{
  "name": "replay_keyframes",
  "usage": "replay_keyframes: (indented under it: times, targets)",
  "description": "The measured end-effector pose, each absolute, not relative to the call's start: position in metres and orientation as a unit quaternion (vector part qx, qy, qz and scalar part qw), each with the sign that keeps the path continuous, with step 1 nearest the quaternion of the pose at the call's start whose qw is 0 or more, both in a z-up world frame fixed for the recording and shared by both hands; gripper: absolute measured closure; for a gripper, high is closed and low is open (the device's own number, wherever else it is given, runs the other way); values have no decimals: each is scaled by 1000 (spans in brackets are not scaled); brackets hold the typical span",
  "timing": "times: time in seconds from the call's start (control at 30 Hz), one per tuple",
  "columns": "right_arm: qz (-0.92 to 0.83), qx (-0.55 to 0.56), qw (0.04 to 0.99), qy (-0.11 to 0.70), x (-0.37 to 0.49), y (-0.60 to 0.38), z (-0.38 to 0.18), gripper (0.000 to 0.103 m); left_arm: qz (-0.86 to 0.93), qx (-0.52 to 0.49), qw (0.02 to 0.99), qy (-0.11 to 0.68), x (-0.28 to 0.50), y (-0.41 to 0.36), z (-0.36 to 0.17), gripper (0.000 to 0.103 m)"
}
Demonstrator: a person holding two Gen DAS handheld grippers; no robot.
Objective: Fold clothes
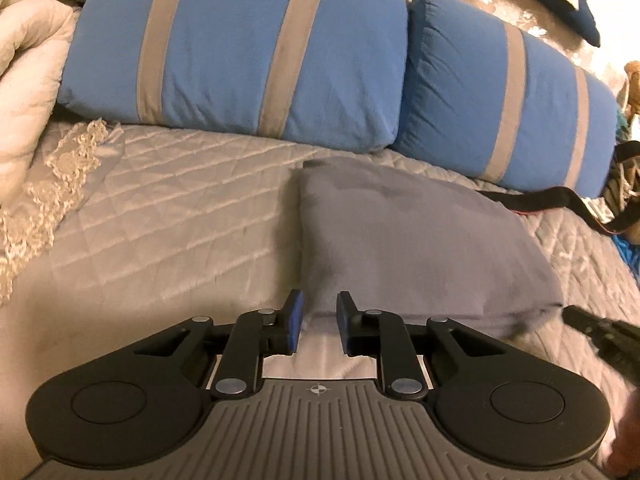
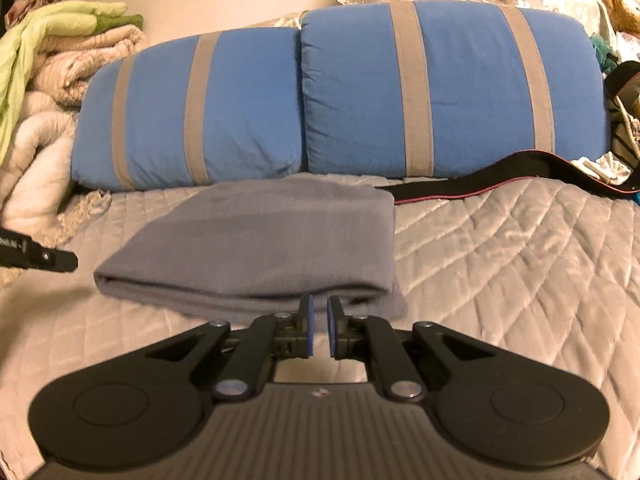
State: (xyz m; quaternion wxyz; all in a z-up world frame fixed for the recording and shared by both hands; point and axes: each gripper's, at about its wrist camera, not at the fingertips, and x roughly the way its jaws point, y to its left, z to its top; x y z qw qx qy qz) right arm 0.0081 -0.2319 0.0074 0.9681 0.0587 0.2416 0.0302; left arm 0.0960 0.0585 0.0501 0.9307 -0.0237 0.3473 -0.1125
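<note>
Folded grey cloth (image 2: 256,248), one piece, is lying flat on the quilted bed cover (image 2: 500,248), just in front of two blue pillows (image 2: 192,112) with grey stripes. At its left, the left hand-held gripper (image 1: 319,322) is hovering at the near left corner, jaws slightly apart, pinching nothing. At its near right edge, the right hand-held gripper (image 2: 319,328) is hovering, jaws narrowly apart, empty. One black strap (image 2: 480,184) is trailing rightward.

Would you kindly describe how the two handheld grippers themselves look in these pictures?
Both match. The left gripper and right gripper have black linkage arms with silver pivot pins, two round black housings and a grey ribbed base bearing a small crosshair mark. Their black jaws carry blue pads. No cables or sleeves show.
</note>
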Motion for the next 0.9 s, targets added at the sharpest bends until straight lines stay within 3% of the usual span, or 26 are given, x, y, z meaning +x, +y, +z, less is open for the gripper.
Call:
replay_keyframes:
  times: [0.03,0.1,0.17,0.23,0.3,0.37,0.4,0.7,0.9]
  targets:
    - [31,54,969,240,5,-229,7,80,-118,-24,930,347,92,58,49,85]
    - [27,52,971,232,0,-226,9,59,-128,-20,929,346,84,57,47,84]
    - [24,58,972,225,-3,-225,10,13,-140,-10,931,336,75,52,45,84]
    - [31,63,974,214,-5,-223,10,0,-149,4,933,327,67,48,43,82]
    - [31,56,976,209,-6,-220,9,0,-156,23,933,325,65,41,41,64]
    - [22,42,977,210,-3,-217,8,0,-150,38,933,324,67,35,38,15]
    - [18,35,977,210,-2,-215,7,0,-150,39,934,322,66,34,37,8]
    - [13,20,969,247,7,-211,-2,0,-141,55,933,325,66,25,21,7]
    - [25,2,945,325,23,-205,-17,0,-132,78,907,392,74,21,-10,7]
